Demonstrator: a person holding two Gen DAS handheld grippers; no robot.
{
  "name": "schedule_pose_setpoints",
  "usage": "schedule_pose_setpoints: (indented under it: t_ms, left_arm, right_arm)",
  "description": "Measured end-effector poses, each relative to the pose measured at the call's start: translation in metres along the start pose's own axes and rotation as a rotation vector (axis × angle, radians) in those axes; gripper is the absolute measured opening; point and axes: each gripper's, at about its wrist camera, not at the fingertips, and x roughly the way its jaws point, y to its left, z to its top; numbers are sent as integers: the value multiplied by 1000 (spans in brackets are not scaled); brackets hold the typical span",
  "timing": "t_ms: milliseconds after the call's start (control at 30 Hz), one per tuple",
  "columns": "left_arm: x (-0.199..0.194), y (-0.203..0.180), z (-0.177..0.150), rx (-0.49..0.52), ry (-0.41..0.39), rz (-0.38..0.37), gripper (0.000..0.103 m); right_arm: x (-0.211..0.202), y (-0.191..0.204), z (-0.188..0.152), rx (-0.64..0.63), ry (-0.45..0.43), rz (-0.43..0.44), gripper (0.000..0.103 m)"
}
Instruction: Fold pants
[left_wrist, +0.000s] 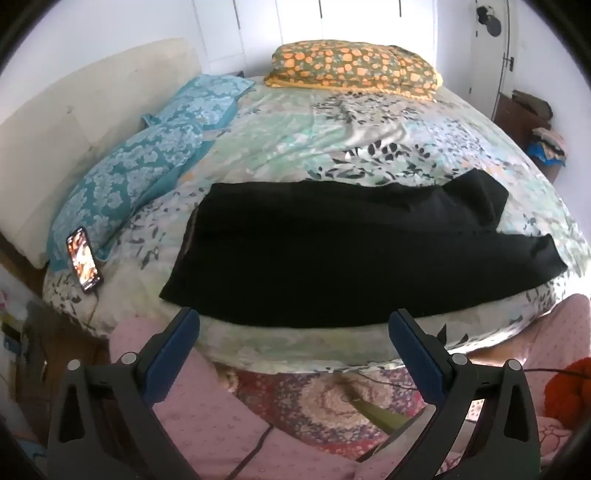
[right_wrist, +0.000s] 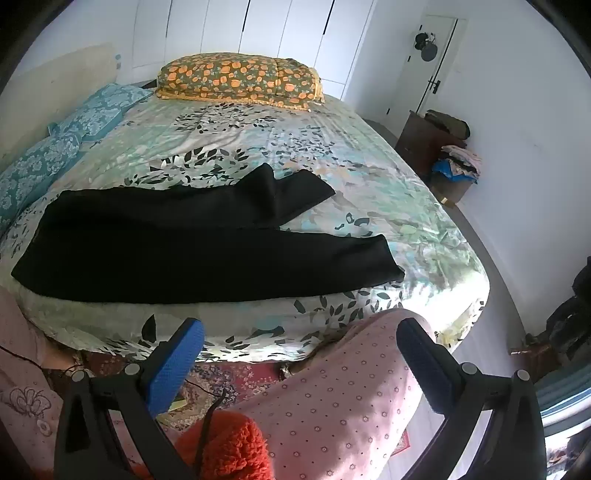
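You held both tongs, left (left_wrist: 295, 328) and right (right_wrist: 301, 338), spread wide and empty above the bed's near edge. The black fabric pants (left_wrist: 332, 243) lay flat across the floral-sheeted bed (left_wrist: 295, 129), legs pointing right, untouched.

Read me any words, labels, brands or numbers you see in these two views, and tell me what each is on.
No text can be read in either view.
Phone on the bed: screen lit with a picture, any writing too small and blurred to read.
Black pants, pillows and bedding: patterns only, no labels visible.
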Motion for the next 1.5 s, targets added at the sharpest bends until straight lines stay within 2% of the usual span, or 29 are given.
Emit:
schedule_pose_setpoints:
  t_ms: [33, 67, 300, 433, 867, 1233, 1500]
  left_arm:
    - [0, -2, 0, 6, -2, -14, 102]
    - [5, 4, -4, -15, 2, -59, 102]
    - [4, 10, -3, -27, 15, -7, 102]
    - [3, -1, -2, -7, 23, 26, 102]
    - [5, 11, -11, -41, 65, 98, 102]
    - [9, 18, -14, -66, 79, 107, 102]
    - [12, 7, -12, -7, 80, 86, 102]
  right_arm:
    - [0, 0, 0, 2, -7, -2, 103]
    - [-1, 0, 0, -3, -5, -3, 103]
    - [-1, 6, 1, -20, 12, 0, 103]
    - [4, 8, 2, -38, 28, 17, 103]
    - [3, 25, 5, -98, -4, 96, 103]
    - [-1, 40, 9, -162, -25, 129, 103]
    - [0, 36, 7, -147, -11, 119, 103]
